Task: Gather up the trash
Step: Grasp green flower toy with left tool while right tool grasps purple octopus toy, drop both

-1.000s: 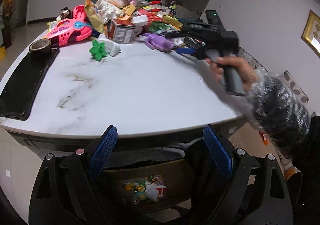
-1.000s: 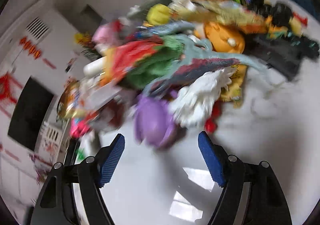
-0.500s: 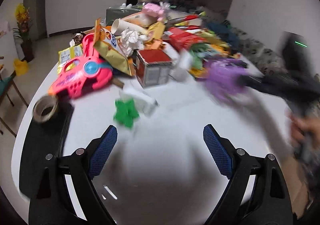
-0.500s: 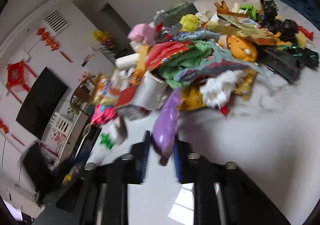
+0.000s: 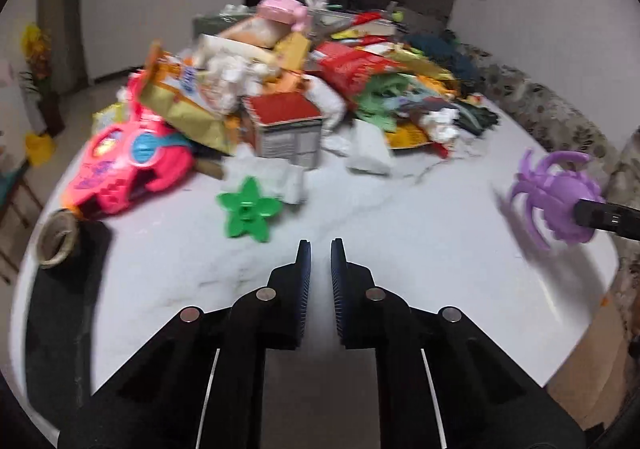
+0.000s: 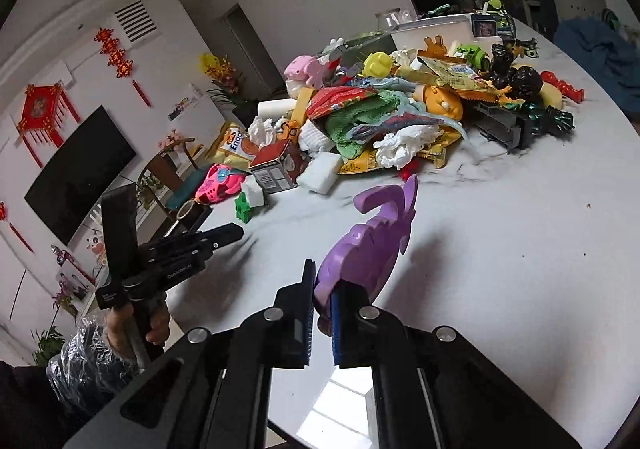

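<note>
A heap of wrappers, crumpled tissue and toys covers the far half of the white marble table. My left gripper hangs over bare tabletop short of a green star toy; its jaws are closing, drawn nearly together with nothing between them. My right gripper is shut on a purple many-legged toy, held up off the table and clear of the heap. In the left wrist view that purple toy hangs at the right edge.
A red-topped carton, white tissue pieces and a pink toy line the heap's near edge. A tape roll sits on a black slab at the left. The other hand and sleeve hold the left gripper.
The right gripper closed on the purple toy and carried it away from the heap toward the table's near edge. The left gripper moved in over the table and its jaws came together.
</note>
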### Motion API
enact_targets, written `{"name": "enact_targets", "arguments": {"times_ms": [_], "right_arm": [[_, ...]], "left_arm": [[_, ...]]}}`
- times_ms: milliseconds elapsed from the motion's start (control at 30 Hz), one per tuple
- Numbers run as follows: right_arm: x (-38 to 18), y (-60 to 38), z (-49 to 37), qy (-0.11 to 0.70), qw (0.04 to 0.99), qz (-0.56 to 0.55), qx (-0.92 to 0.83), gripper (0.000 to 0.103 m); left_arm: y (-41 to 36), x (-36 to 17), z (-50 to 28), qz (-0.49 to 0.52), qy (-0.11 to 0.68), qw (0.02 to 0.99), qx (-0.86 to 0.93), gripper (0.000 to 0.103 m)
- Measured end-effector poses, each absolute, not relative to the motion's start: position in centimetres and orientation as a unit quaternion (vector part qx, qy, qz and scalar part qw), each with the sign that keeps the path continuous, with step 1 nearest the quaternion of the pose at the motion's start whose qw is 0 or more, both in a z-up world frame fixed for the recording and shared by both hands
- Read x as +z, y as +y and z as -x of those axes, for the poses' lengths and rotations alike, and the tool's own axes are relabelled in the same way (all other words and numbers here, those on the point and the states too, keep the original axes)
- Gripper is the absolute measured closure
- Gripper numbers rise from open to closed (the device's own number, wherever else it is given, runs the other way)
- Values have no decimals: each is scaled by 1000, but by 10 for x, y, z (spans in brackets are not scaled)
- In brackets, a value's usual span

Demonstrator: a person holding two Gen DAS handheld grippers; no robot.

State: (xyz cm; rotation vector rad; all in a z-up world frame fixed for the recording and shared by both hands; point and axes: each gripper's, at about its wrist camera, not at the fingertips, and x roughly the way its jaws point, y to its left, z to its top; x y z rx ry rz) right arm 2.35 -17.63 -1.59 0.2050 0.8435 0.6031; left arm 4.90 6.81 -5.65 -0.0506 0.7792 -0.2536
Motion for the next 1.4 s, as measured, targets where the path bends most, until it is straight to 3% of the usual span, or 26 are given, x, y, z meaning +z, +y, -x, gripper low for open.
{"name": "enact_targets", "arguments": {"times_ms": [67, 100, 133, 167, 333, 433, 467, 500, 667, 933, 1200, 1267, 1300, 1333, 1367, 1400], "right_arm": [[-15, -175, -21, 402, 864, -94, 288, 96], [-16, -174, -21, 402, 864, -96, 288, 96], [-16, -174, -20, 403, 863, -97, 290, 96], [-17, -172, -20, 404, 862, -95, 290, 96], [-21, -165, -24, 409, 859, -96, 292, 96], [-22, -162, -27, 410, 857, -96, 296, 96], [-23, -161, -28, 411, 857, -96, 296, 96], [-23, -160, -28, 411, 856, -96, 297, 96], [-19, -153, -18, 408, 854, -88, 310, 96], [-7, -148, 65, 420, 827, -50, 371, 96], [-68, -144, 140, 510, 762, -25, 399, 96], [-105, -139, 138, 557, 730, -36, 395, 88], [-123, -137, 134, 574, 719, -41, 390, 64], [-148, -133, 126, 602, 700, -45, 382, 48], [-169, -132, 120, 625, 689, -43, 365, 36], [-187, -132, 113, 647, 679, -40, 345, 42]], "left_arm": [[79, -55, -51, 37, 374, 920, -107, 90], [84, -56, -56, 40, 379, 920, -94, 78], [89, -58, -61, 42, 384, 919, -80, 58], [92, -59, -67, 45, 384, 919, -73, 51], [84, -57, -87, 4, 394, 915, -90, 41], [74, -64, -103, -18, 418, 905, -81, 43], [76, -65, -108, -5, 423, 902, -87, 49], [78, -64, -110, 2, 421, 903, -88, 64], [86, -47, -84, 47, 386, 916, -103, 65], [42, -19, 70, -5, 344, 921, -184, 65], [28, -113, 147, -61, 473, 851, -222, 65], [22, -147, 142, -80, 513, 827, -218, 58], [18, -166, 138, -94, 535, 811, -218, 37], [15, -182, 134, -107, 549, 801, -212, 17], [12, -200, 130, -119, 564, 791, -206, 15], [10, -215, 126, -128, 577, 781, -202, 15]]}}
